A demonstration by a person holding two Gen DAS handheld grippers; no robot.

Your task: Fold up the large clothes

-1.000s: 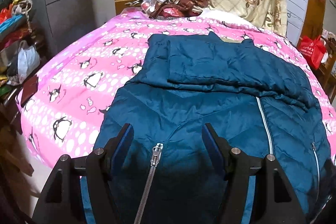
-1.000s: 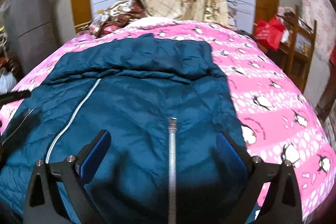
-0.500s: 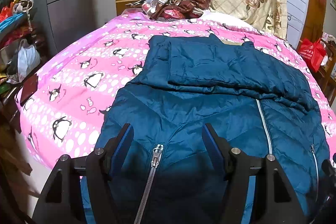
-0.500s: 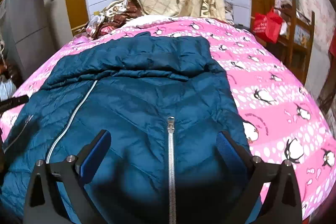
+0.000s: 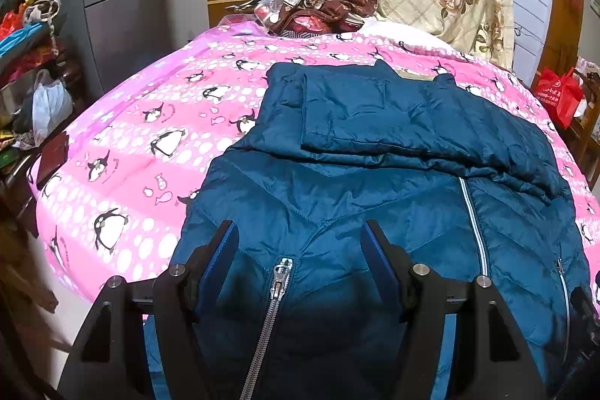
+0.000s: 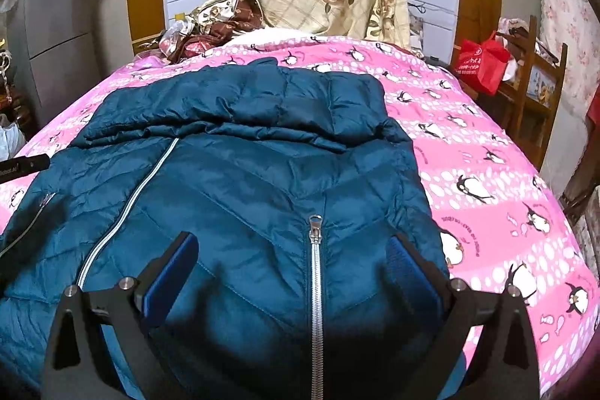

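While blue puffy jacket (image 5: 337, 205) lies flat on pink bed (image 5: 150, 145), both your grippers, left (image 5: 298, 246) and right (image 6: 292, 261), hover spread wide. Jacket soft, light, slippery; pinch bottom hem corners beside pocket zippers.

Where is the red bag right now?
In the right wrist view, the red bag sits at the upper right, off the far right side of the pink bedspread, against a wooden shelf.
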